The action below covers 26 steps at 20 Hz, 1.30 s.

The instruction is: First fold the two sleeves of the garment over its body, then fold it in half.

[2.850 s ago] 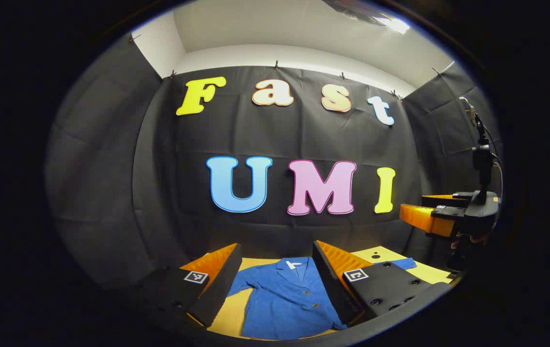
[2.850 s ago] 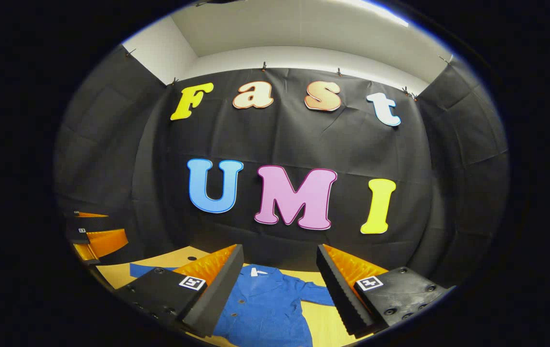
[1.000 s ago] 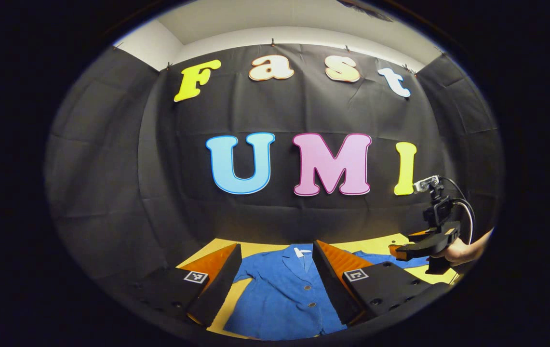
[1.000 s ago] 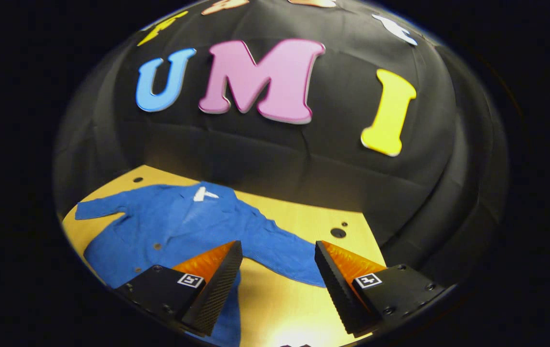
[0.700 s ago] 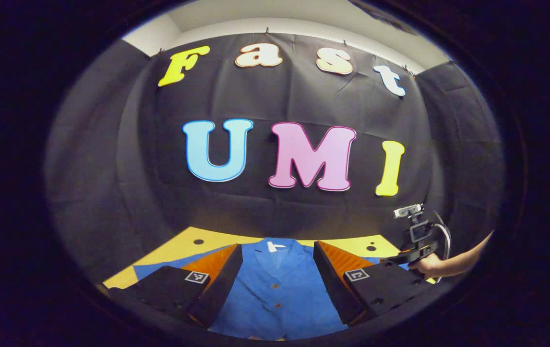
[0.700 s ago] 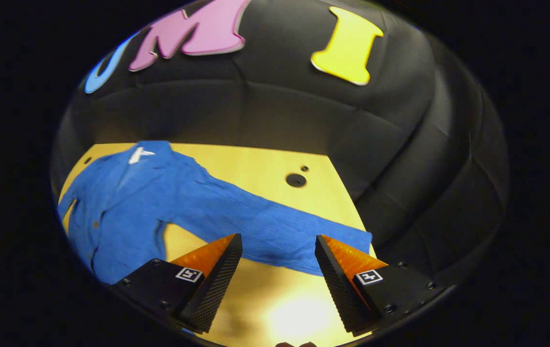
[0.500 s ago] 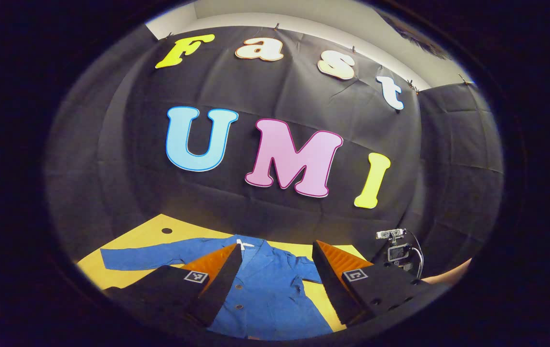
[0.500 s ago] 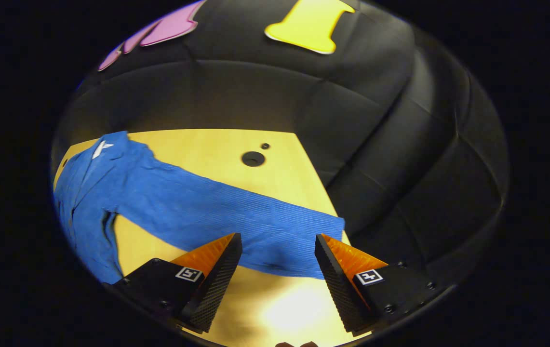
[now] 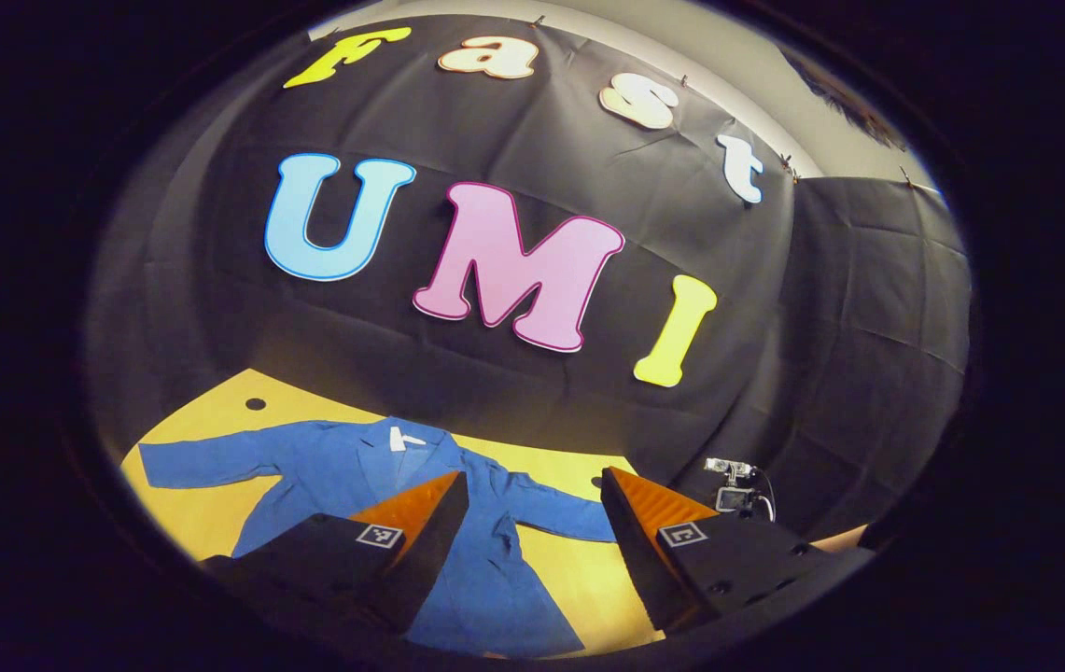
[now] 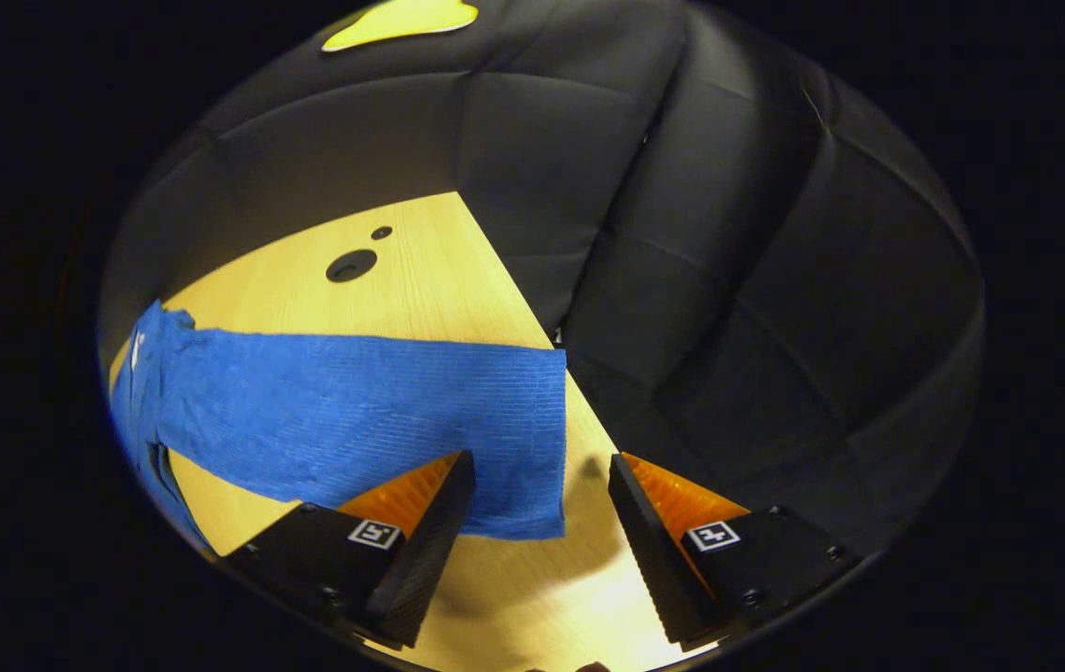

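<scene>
Blue jacket [image 9: 373, 485] flat on counter [image 10: 420, 280], sleeves spread | left tool [image 9: 532, 523] jaws apart above jacket body | right tool [image 10: 537, 504] jaws apart over sleeve [image 10: 355, 411] cuff, counter's edge just beside.

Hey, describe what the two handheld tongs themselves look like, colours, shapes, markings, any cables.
Both tongs, left and right, match: two wedge-shaped fingers with orange ribbed backs and black ridged gripping faces. Each finger sits on a black block with screw holes and a small square black-and-white marker. In the left gripper view, the right unit's top carries a small camera mount with a thin dark cable looping off it.
</scene>
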Tool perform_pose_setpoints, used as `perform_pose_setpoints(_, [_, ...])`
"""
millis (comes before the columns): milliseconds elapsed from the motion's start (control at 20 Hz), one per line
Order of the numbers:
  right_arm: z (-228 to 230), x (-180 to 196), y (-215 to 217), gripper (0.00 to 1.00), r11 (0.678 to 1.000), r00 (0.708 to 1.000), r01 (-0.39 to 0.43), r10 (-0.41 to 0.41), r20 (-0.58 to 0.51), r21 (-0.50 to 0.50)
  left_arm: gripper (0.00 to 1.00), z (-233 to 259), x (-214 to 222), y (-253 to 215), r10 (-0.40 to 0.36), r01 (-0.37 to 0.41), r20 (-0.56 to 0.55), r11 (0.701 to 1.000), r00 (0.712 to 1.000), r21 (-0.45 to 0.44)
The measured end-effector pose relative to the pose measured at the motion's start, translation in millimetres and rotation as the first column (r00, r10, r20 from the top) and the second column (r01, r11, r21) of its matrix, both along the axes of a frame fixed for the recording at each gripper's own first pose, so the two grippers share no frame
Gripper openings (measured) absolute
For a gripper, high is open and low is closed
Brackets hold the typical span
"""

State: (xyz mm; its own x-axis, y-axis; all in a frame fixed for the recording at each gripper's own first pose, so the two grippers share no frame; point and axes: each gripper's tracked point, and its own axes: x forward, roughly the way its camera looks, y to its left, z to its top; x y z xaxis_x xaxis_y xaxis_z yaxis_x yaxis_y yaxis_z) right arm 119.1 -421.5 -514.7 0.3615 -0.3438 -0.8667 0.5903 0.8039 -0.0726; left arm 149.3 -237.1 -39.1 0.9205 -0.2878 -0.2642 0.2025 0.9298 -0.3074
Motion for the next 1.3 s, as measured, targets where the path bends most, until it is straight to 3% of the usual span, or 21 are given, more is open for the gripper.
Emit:
perform_pose_setpoints(50, [-1.2, 0.8, 6.9, 0.92, 0.999, 1.000, 0.016, -0.016, 0.012, 0.040, 0.82, -0.6, 1.2, -1.4, 0.000, 0.000, 0.003, 1.000, 1.000, 0.001])
perform_pose_setpoints(150, [-1.9, 7.7, 10.6, 0.55, 0.999, 1.000, 0.007, -0.008, 0.027, 0.049, 0.84, -1.5, 0.5, -1.3, 0.005, -0.005, 0.003, 1.000, 1.000, 0.012])
perform_pose_setpoints(200, [-1.4, 9.0, 15.8, 0.51, 0.998, 0.999, -0.024, 0.022, 0.031, 0.055, 0.82, 0.1, -0.8, 0.5, 0.011, -0.011, 0.007, 1.000, 1.000, 0.019])
perform_pose_setpoints(350, [-4.5, 22.7, 36.0, 0.10, 0.995, 0.998, -0.064, 0.062, 0.030, 0.072, 0.84, -0.6, -9.6, 6.2, 0.018, -0.019, 0.023, 0.999, 1.000, 0.028])
perform_pose_setpoints(450, [-2.4, 30.8, 73.7, 0.05, 0.977, 0.994, -0.096, 0.086, 0.060, 0.188, 0.82, -8.1, -15.4, 15.2, 0.025, -0.025, 0.002, 0.999, 1.000, 0.034])
perform_pose_setpoints(700, [52.0, 70.7, 145.5, 0.05, 0.954, 0.955, -0.265, 0.240, 0.175, 0.137, 0.82, -6.2, -31.2, 52.5, 0.076, -0.076, 0.001, 0.997, 0.997, 0.020])
perform_pose_setpoints(800, [75.1, 87.7, 186.7, 0.05, 0.935, 0.934, -0.312, 0.269, 0.233, 0.170, 0.82, -9.5, -39.5, 69.4, 0.098, -0.098, -0.005, 0.995, 0.995, 0.012])
perform_pose_setpoints(900, [93.2, 103.6, 236.2, 0.05, 0.902, 0.912, -0.366, 0.299, 0.281, 0.228, 0.80, -12.7, -48.8, 82.8, 0.111, -0.112, -0.019, 0.994, 0.994, -0.019])
perform_pose_setpoints(1050, [114.7, 125.2, 297.5, 0.04, 0.859, 0.865, -0.464, 0.386, 0.321, 0.218, 0.82, -16.2, -63.1, 105.3, 0.151, -0.153, -0.032, 0.986, 0.988, -0.073])
perform_pose_setpoints(1300, [141.7, 152.0, 427.5, 0.04, 0.746, 0.778, -0.608, 0.491, 0.392, 0.271, 0.82, -32.1, -84.5, 155.6, 0.248, -0.253, -0.057, 0.961, 0.967, -0.107])
